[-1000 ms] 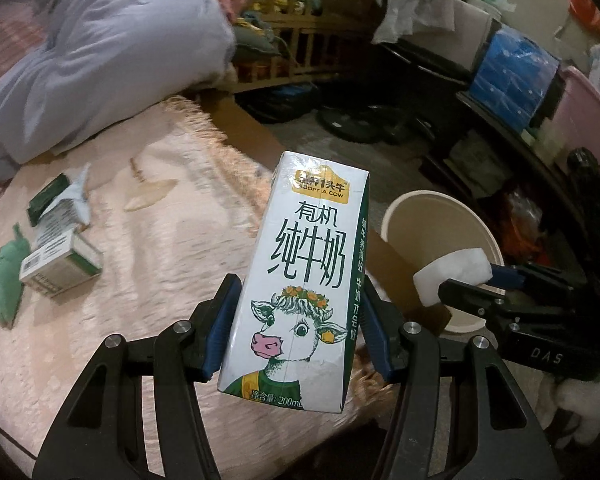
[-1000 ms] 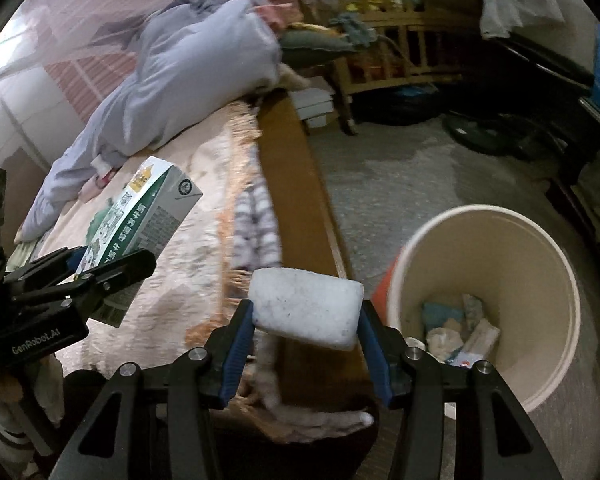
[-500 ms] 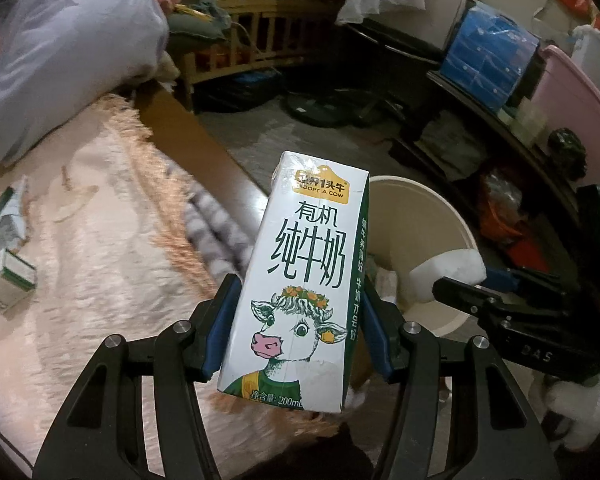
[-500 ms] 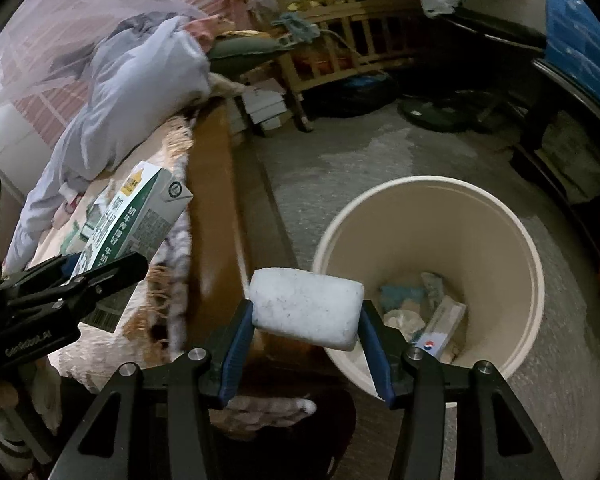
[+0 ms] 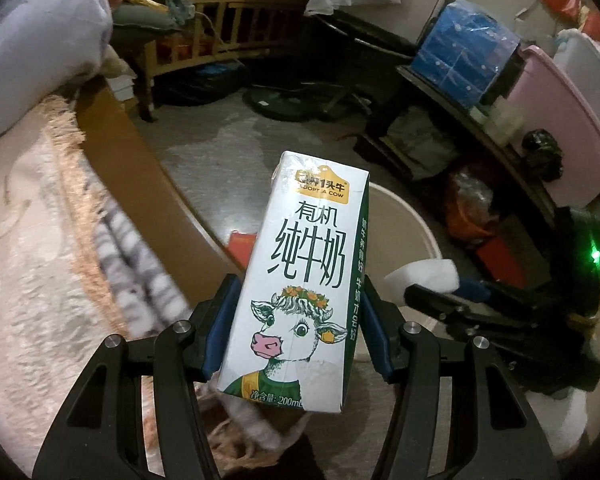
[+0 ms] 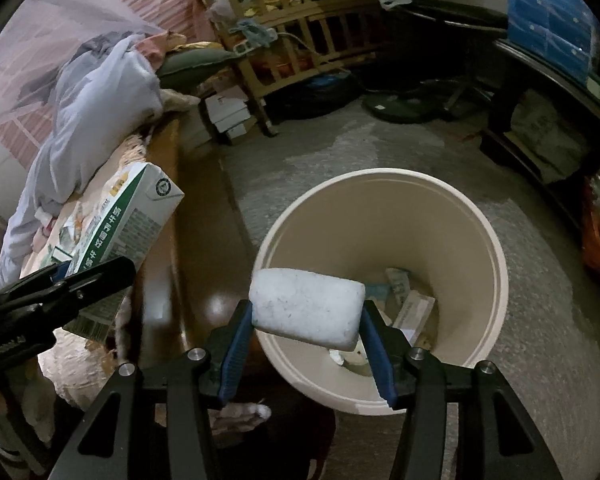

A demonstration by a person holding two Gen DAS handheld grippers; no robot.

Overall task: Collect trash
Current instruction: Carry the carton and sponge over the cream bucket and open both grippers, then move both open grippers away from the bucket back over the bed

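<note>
A white milk carton [image 5: 308, 280] with a cartoon cow stands upright between the blue pads of my left gripper [image 5: 298, 308], which is shut on it. It hangs over the bed's edge, just left of the cream trash bin [image 5: 400, 232]. My right gripper [image 6: 306, 320] is shut on a white foam block [image 6: 306, 308], held over the near left rim of the bin [image 6: 380, 174]. Several scraps of trash [image 6: 408, 300] lie at the bin's bottom. The carton [image 6: 128, 216] and left gripper [image 6: 80, 280] show at the left of the right wrist view. The foam block [image 5: 424, 276] shows in the left wrist view.
The bed with a pink fringed blanket [image 5: 28, 220] and a brown wooden side rail [image 5: 132, 160] lies left of the bin. A wooden crib [image 6: 300, 40] and a fan base [image 6: 404, 108] stand beyond on the grey floor. Shelves with a blue box [image 5: 468, 52] and pink tub [image 5: 560, 120] line the right.
Both grippers have swung from over the bed towards the bin, each keeping its hold. The bin has come closer and now lies under the foam block.
</note>
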